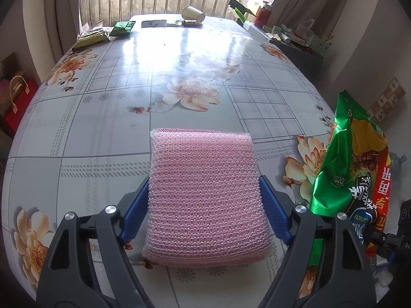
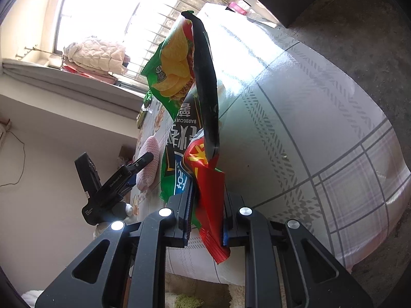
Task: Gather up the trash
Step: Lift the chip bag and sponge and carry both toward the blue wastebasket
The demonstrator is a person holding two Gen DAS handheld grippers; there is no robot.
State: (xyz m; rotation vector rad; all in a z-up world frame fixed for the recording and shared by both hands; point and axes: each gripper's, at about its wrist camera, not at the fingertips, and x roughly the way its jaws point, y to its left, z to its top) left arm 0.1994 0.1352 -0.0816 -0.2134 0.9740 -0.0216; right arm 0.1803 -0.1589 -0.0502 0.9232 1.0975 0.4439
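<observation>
My left gripper (image 1: pixel 205 205) is shut on a pink mesh sponge (image 1: pixel 205 195), held just over the near part of the flowered table (image 1: pixel 128 133). My right gripper (image 2: pixel 205 220) is shut on the red end of a green chip bag (image 2: pixel 174 77), which stands up from the jaws beside the table edge. The chip bag also shows at the right of the left wrist view (image 1: pixel 352 166). The left gripper and sponge show in the right wrist view (image 2: pixel 147 164). Far on the table lie a tipped paper cup (image 1: pixel 193 13), a green packet (image 1: pixel 123 28) and a yellow-green packet (image 1: pixel 91 37).
A flat white-blue packet (image 1: pixel 154 23) and a small wrapper (image 1: pixel 191 23) lie at the table's far end. A cluttered side shelf (image 1: pixel 295 38) stands at the far right. Red bags (image 1: pixel 18 97) sit on the floor at the left. Barred window behind.
</observation>
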